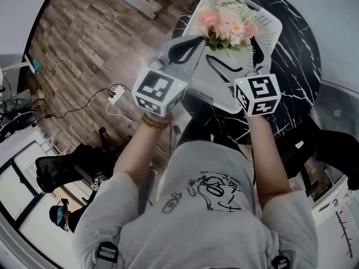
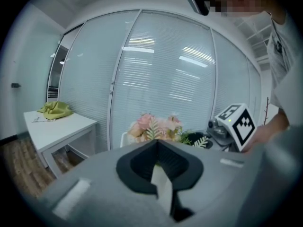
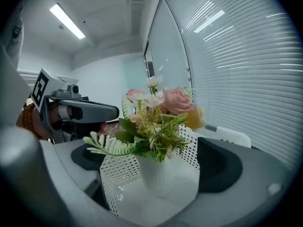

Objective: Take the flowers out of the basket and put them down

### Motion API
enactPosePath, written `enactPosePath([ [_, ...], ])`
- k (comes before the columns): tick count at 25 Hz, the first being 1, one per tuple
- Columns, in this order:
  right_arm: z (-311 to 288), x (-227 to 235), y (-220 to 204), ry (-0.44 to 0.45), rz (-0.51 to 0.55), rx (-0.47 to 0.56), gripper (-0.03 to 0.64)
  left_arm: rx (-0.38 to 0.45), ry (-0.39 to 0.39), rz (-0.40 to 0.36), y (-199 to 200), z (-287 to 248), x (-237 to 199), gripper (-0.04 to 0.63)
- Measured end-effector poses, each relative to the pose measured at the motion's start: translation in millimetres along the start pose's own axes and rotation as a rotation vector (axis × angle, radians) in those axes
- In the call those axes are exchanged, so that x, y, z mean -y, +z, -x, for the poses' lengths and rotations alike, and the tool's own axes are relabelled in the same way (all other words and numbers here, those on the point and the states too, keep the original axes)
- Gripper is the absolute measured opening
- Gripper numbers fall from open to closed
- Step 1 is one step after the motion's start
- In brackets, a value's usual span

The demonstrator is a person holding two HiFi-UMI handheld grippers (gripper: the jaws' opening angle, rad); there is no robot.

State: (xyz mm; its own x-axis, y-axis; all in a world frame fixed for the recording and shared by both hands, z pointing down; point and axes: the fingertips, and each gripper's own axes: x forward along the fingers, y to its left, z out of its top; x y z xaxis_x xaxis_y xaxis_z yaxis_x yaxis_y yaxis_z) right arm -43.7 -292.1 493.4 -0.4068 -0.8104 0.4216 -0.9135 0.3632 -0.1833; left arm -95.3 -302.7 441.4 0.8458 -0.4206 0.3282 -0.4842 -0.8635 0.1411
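A bunch of pink and white flowers [image 1: 227, 24] stands in a white ribbed vase [image 3: 158, 174]. The vase sits inside a white perforated basket [image 1: 269, 24] on a round black marble table [image 1: 291, 60]. My right gripper [image 1: 235, 58] is open wide, one jaw on each side of the basket's near corner, and its pads touch nothing. In the right gripper view, the flowers [image 3: 161, 112] and the basket [image 3: 118, 174] fill the gap of the right gripper [image 3: 156, 162]. My left gripper [image 1: 188, 48] hovers at the basket's near left edge, shut and empty, with the flowers [image 2: 156, 126] just beyond it.
Wooden floor [image 1: 84, 38] lies left of the table, with a power strip and cable [image 1: 116, 94] on it. A black chair [image 1: 61, 172] stands at the lower left. A white desk [image 2: 57, 126] with a green cloth [image 2: 56, 110] stands by the glass wall with blinds.
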Motion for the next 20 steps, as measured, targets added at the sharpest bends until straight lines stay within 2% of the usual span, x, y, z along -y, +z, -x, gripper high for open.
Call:
enactPosePath([
  [20, -51, 11, -13, -0.064, 0.04, 0.055, 0.592, -0.026, 0.004, -0.01, -12, -27, -21, 0.003],
])
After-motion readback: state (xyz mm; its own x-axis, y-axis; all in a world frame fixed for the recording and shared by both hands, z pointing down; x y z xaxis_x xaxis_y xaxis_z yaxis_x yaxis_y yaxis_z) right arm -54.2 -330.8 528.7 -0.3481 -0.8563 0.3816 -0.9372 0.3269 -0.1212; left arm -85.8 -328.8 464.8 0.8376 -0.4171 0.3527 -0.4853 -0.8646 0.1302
